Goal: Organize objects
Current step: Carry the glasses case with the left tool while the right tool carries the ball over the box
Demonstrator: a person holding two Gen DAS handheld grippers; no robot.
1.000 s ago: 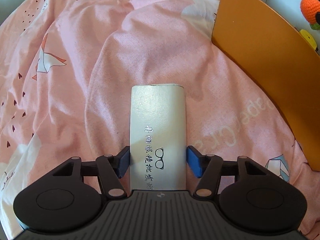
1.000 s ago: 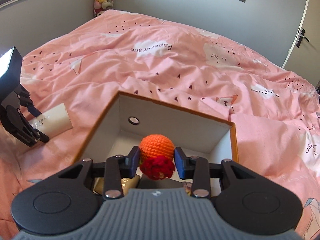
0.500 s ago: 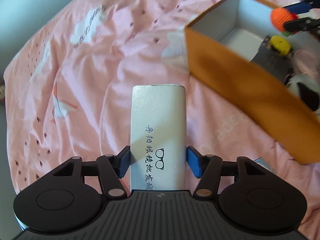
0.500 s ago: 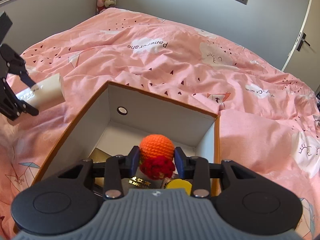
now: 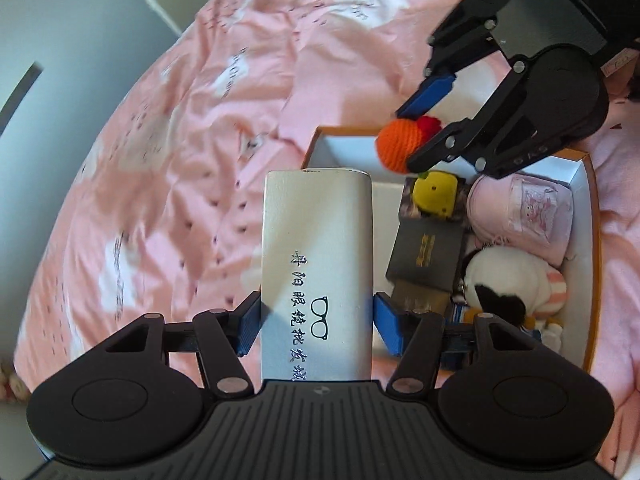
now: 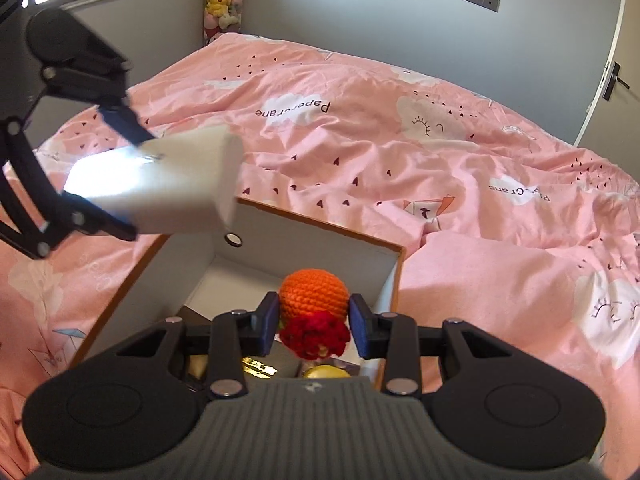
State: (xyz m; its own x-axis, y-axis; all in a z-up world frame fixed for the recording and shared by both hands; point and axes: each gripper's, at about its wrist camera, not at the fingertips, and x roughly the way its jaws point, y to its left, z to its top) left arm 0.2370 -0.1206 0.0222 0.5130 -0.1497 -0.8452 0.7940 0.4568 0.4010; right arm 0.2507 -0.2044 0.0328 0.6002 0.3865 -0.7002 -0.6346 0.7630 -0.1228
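My left gripper (image 5: 316,326) is shut on a white glasses case (image 5: 316,264) with black print, held in the air over the left rim of an orange box (image 5: 592,208) with a white inside. The case also shows in the right wrist view (image 6: 160,184). My right gripper (image 6: 313,320) is shut on an orange and red crochet toy (image 6: 313,300) and holds it above the box (image 6: 320,226). The toy (image 5: 396,146) also shows in the left wrist view.
In the box lie a yellow toy (image 5: 434,192), a black box (image 5: 426,250), a pink pouch (image 5: 520,216) and a white plush (image 5: 508,276). The box rests on a pink bedspread (image 6: 400,140). A grey wall and a door (image 6: 612,80) stand behind.
My left gripper has carried the glasses case up from the bedspread and over the box's left rim. My right gripper has stayed above the box with the crochet toy.
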